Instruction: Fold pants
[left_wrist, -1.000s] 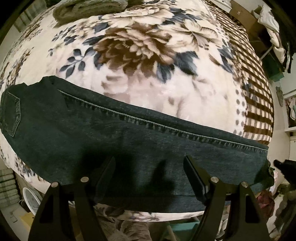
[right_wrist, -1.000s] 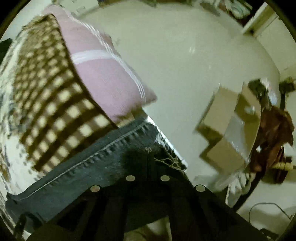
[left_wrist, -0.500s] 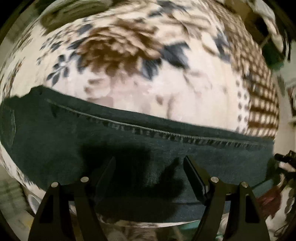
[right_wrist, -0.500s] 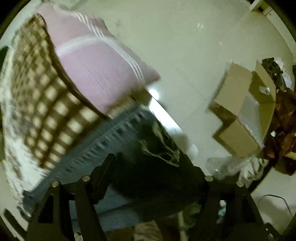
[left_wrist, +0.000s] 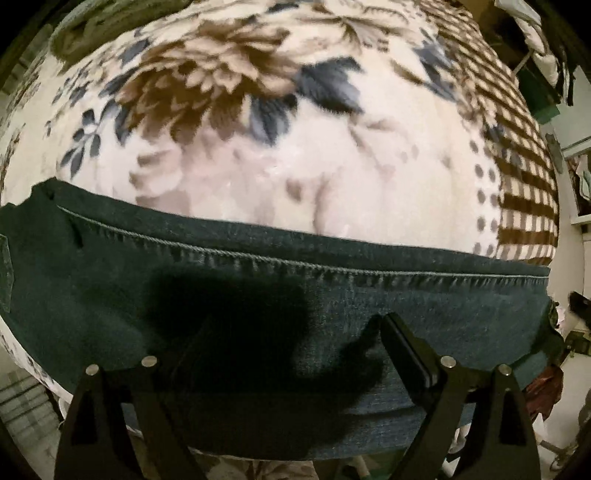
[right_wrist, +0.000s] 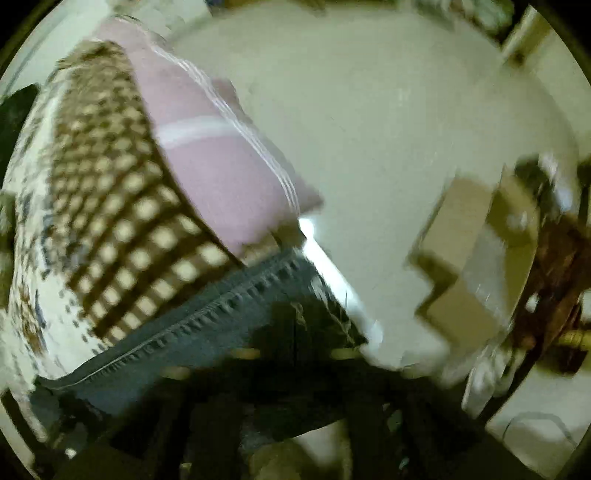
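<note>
Dark denim pants (left_wrist: 258, 295), long flat band with stitched seam, spread at 6 o'clock across plush floral blanket (left_wrist: 295, 147). Left gripper (left_wrist: 291, 354) over denim, jaws opening, nothing grasped. Right gripper (right_wrist: 295, 398) blurred at frayed hem, jaws opening.

So my left gripper (left_wrist: 288, 347) has dropped closer to the dark denim pants (left_wrist: 258, 280) since a second ago: the stitched seam and the floral fleece blanket (left_wrist: 295, 155) both fill more of the left wrist view, and the gripper's shadow on the denim got bigger and darker. Its jaws are opening, spread wider than before, not pinching any cloth. The right gripper (right_wrist: 295, 373) was clamped shut on the frayed hem a second ago; now its jaws are opening, and that view has gone blurry with the pink striped pillow (right_wrist: 221, 177) shifted.
</note>
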